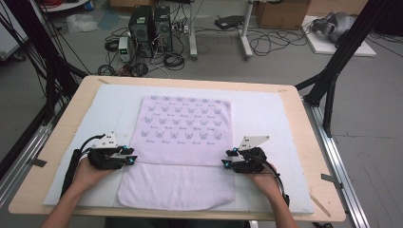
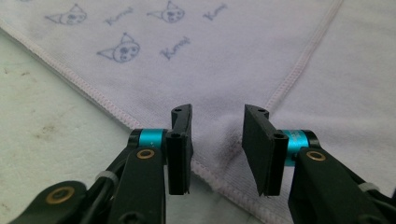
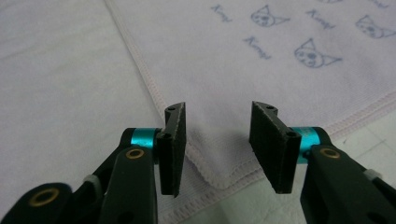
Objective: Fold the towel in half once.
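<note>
Here I am lining up both corners of the folded towel (image 1: pixel 183 130): each is lying straight ahead between unclenched jaws, left gripper (image 1: pixel 129 156) and right gripper (image 1: pixel 229 158) equally near, gripping nothing yet.

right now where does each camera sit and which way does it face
High view: above the person's side, looking forward and down on the table; forearms, left gripper, right gripper.
Left gripper view: rides that gripper, looking along its fingers at the towel.
Right gripper view: likewise, over a towel corner.
Shared: the printed towel.
</note>
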Tool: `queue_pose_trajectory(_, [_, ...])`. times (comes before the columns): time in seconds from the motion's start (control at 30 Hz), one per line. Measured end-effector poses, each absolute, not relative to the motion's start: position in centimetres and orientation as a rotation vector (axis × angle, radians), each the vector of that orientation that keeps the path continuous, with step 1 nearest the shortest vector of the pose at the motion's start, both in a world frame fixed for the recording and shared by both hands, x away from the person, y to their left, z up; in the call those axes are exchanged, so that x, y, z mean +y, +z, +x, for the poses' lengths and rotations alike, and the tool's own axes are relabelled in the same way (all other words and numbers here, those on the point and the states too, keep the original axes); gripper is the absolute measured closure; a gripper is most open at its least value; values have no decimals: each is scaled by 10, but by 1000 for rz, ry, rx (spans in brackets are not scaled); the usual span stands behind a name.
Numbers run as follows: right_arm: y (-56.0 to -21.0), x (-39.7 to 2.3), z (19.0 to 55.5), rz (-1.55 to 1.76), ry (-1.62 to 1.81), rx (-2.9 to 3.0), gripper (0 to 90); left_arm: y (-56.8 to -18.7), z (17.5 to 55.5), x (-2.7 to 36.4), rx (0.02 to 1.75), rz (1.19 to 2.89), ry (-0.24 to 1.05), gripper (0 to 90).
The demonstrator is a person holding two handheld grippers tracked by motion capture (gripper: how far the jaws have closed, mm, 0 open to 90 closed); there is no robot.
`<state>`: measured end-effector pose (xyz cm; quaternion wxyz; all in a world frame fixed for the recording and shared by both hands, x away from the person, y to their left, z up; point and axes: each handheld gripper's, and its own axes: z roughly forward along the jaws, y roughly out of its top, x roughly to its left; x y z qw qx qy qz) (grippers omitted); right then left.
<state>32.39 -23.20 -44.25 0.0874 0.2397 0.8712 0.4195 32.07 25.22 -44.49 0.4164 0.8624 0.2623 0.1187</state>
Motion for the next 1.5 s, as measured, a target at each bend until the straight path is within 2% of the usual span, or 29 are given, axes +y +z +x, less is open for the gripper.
queue_pose_trajectory(0.13, [-447,-228,323,690,1204,2621,691,-445,320,249,671,2175,331,680])
queue_pose_trajectory(0.2, [-446,-227,323,668,1205,2630,768,-445,319,248,654,2182,339,742])
queue_pose_trajectory(0.27, [-447,-226,322,664,1212,2637,808,-444,319,247,650,2184,334,827])
queue_pose_trajectory(0.4, [-445,-229,324,681,1234,2649,867,-443,319,247,669,2179,320,863])
queue_pose_trajectory(0.67, [-434,-236,329,691,1307,2610,876,-430,321,248,684,2149,309,870])
queue_pose_trajectory(0.9, [-402,-244,326,672,1374,2530,877,-397,310,253,658,2079,359,872])
queue_pose_trajectory(1.1, [-380,-244,300,588,1385,2521,877,-380,277,260,621,2069,376,872])
queue_pose_trajectory(1.27, [-377,-245,261,507,1396,2570,876,-391,230,264,568,2102,349,867])
queue_pose_trajectory(1.3, [-381,-246,253,488,1414,2586,864,-396,224,264,565,2105,341,839])
queue_pose_trajectory(1.37, [-391,-247,243,457,1455,2637,788,-407,219,264,571,2116,337,690])
queue_pose_trajectory(1.4, [-396,-248,241,467,1435,2641,764,-411,221,264,588,2123,328,648])
queue_pose_trajectory(1.5, [-408,-250,248,530,1430,2646,711,-418,232,258,601,2134,304,629])
